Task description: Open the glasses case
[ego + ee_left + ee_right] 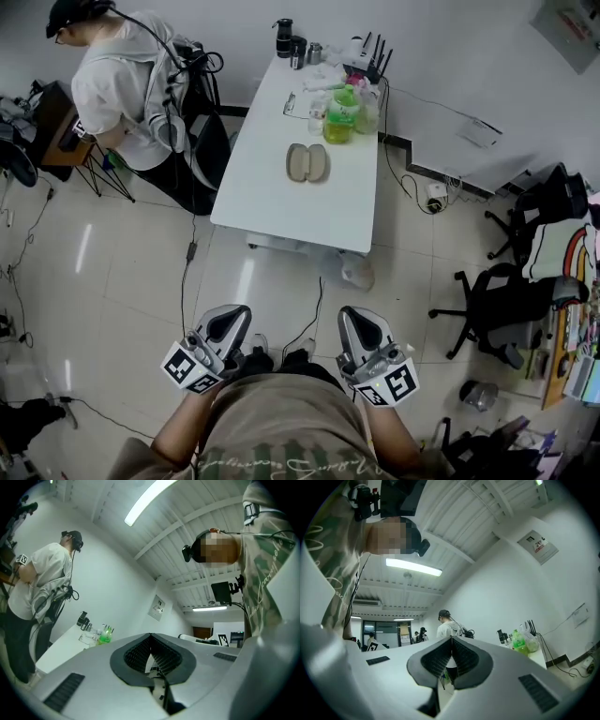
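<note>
the beige, oval hard-shell glasses case point(307, 162) lay on the long white table point(272, 206), about midway between its two long edges and nearer the cluttered far end than the near edge. from the head view it looked spread into two shallow halves lying side by side, hollow sides up, so it seemed to lie as the task wanted it; the view was too small to be sure of the hinge.

the left gripper point(228, 323) and the right gripper point(364, 325) were held low in front of the person's body, well apart from the table. each had its ribbed dark jaws pressed together with nothing between them.

from here, the risks were mostly about disturbing what was there. a closed tip brought onto one half could fold the case over or skate it along the smooth top. the green plastic bottle point(339, 117) and the clear containers beside it stood just beyond the case, so a push toward the far end could knock them over. a black cable point(312, 314) trailed over the tiled floor between the person and the near edge, where a foot might catch it. another person in a white shirt point(122, 84) stood off the far left corner, near enough to be bumped by a wide swing.
</note>
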Motion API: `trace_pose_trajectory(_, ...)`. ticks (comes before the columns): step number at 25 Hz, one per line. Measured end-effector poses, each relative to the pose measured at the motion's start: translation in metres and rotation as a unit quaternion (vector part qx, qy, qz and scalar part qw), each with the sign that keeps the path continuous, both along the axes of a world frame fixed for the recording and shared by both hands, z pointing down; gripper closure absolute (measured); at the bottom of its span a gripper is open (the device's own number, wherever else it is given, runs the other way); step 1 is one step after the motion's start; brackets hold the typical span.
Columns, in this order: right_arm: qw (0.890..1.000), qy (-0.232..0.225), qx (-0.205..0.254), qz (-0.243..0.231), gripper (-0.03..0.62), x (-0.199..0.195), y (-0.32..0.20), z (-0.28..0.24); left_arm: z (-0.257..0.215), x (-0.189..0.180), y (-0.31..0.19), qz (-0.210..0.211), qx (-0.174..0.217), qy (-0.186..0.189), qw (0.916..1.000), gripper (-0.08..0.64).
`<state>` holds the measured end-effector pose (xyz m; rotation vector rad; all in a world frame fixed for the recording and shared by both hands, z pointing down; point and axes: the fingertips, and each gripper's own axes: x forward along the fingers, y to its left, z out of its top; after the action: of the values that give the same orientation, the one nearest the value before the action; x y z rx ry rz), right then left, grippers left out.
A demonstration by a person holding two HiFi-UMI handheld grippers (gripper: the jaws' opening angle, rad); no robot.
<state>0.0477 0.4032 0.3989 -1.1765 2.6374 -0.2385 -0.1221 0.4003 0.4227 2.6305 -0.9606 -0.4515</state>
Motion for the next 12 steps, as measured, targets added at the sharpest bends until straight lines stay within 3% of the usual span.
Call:
trace_pose_trajectory(3,1.000,0.010,0.010,-0.013,0.581,-0.026,-0.003,-0.010,-0.003,-0.013,-0.007,-0.017,0.002,-0.019,0.9997,0.554)
trace_pose_trajectory(12,0.999,0.028,0.029,-0.036,0.581,-0.061,-0.007,-0.036,-0.035,-0.021,-0.009,-0.016,0.030,-0.021,0.9992,0.554)
